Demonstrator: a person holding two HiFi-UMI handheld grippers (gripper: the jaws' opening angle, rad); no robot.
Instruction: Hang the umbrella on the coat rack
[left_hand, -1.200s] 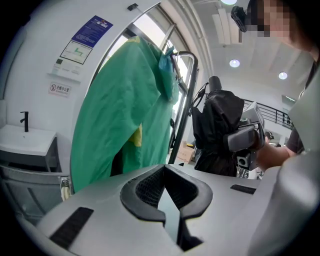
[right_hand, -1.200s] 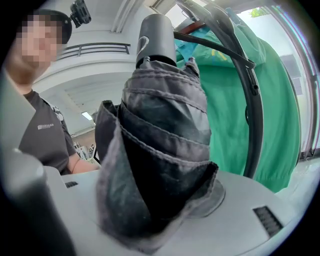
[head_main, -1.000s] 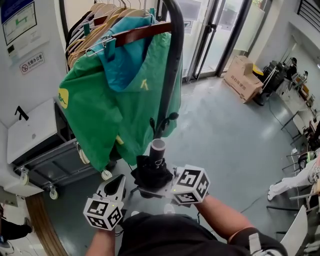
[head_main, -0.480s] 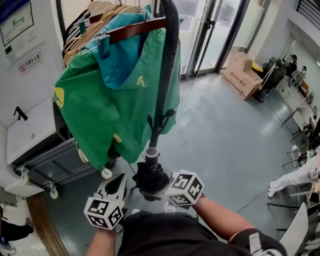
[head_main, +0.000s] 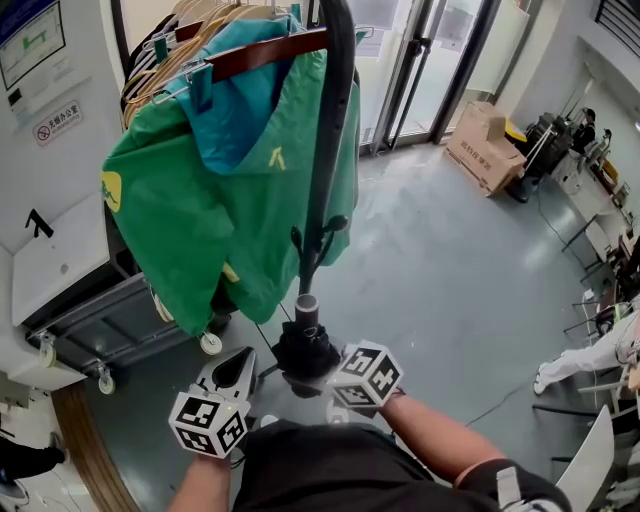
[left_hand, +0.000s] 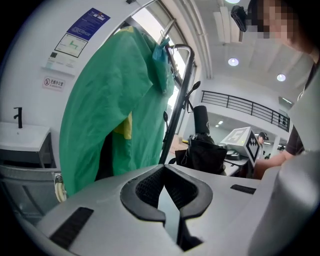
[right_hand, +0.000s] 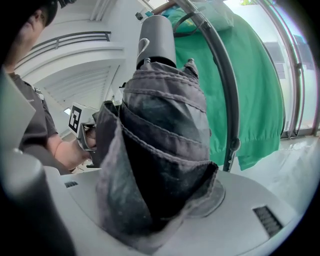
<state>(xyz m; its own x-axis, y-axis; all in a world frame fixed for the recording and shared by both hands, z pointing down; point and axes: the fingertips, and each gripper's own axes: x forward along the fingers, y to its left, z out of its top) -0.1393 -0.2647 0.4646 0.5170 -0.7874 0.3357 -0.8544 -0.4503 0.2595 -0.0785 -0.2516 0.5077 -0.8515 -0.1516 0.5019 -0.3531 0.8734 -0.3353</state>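
A folded black umbrella (head_main: 303, 347) with a grey handle end (head_main: 307, 303) stands upright in my right gripper (head_main: 312, 374), whose jaws are shut on its bundled fabric (right_hand: 160, 150). It is held low, just in front of the coat rack's black pole (head_main: 326, 150). A small hook (head_main: 328, 228) juts from the pole above the handle. A green jacket (head_main: 215, 200) hangs on the rack at the left. My left gripper (head_main: 238, 362) hangs beside the umbrella on its left, shut and empty (left_hand: 167, 197), not touching the umbrella.
Wooden hangers (head_main: 190, 30) crowd the rack's top bar. A white cabinet on castors (head_main: 60, 270) stands left of the rack. Glass doors (head_main: 430, 60) and a cardboard box (head_main: 485, 150) are behind. A person (head_main: 590, 360) sits at the far right.
My right gripper has sunk with the umbrella, so the handle now sits lower against the pole. The left gripper has stayed put.
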